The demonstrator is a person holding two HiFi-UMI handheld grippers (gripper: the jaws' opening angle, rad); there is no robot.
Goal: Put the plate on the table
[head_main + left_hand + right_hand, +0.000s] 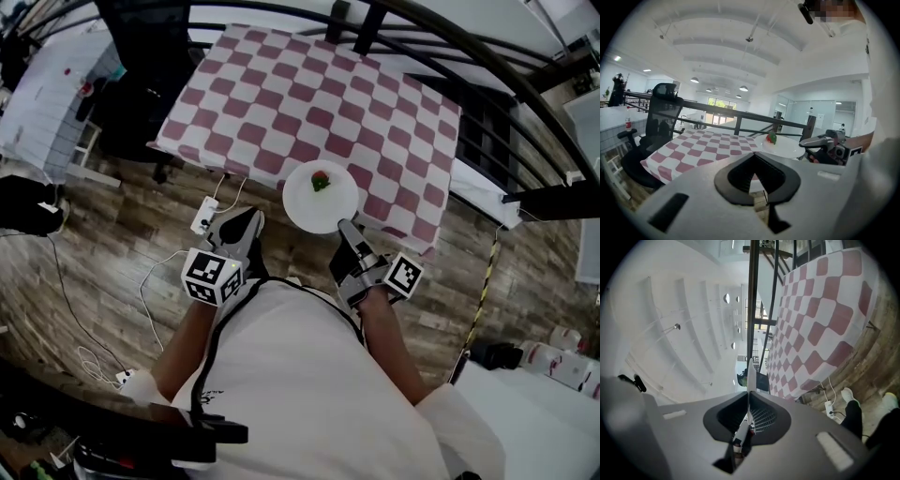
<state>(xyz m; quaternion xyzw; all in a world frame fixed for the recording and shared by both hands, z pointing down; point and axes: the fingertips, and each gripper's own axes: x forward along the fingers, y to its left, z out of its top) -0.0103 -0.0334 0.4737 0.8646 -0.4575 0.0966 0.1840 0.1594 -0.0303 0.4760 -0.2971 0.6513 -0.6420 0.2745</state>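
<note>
Both jaws of the right gripper (748,420) are pinching narrowly on the rim of the plate (751,380). In the right gripper view the plate is showing edge-on, a thin white line rising from between them. The grip is taking only the near rim, so the far side is hanging unsupported. That is probably why the gripper is pointing level: to hold the plate flat.

A fruit (321,180), red with green, is sitting near the plate's middle, at centre frame in the head view. Any tilt would likely send it rolling.

The plate is hanging over the near edge of the table (309,103), part over the checked cloth, part over the floor (112,262). I cannot tell whether it is touching the cloth; my reading is that it is in the air, not yet put down. Setting it here would leave it overhanging, so the next move is calling for a reach further in, then a lowering.

The left gripper (239,225) is showing its jaws together with nothing between them. It is hovering left of the plate, apart from it, above the floor. It seems to be standing by, since one grip is carrying the load.

A chair (150,84) is standing at upper left beside the table. A railing (450,47) is curving across the top of the frame.
</note>
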